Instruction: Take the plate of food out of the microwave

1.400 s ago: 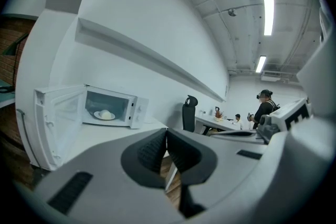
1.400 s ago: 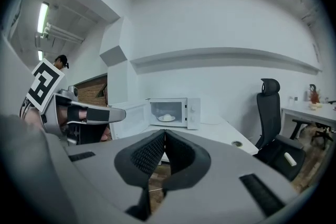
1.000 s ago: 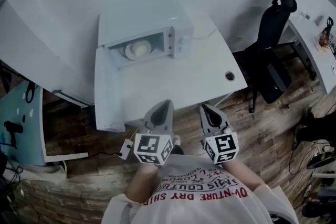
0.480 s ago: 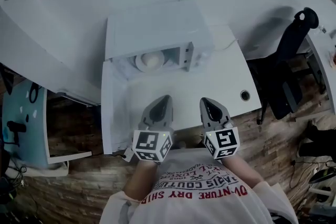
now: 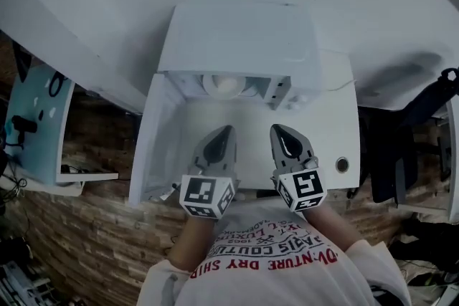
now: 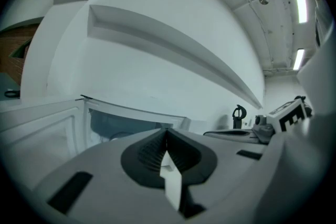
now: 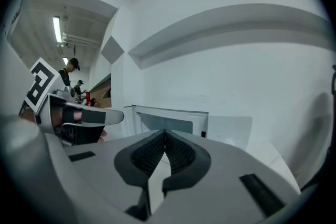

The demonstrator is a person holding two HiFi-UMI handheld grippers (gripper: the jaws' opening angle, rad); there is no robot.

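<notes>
White microwave (image 5: 237,39) open, plate (image 5: 224,86) far inside. Left gripper (image 5: 225,134) and right gripper (image 5: 278,132) clenched, empty. Open jaws first, reach in level.

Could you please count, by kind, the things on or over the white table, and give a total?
Microwave: 1
Plate of food: 1
Grippers: 2, the left gripper and the right gripper
Total: 4
</notes>
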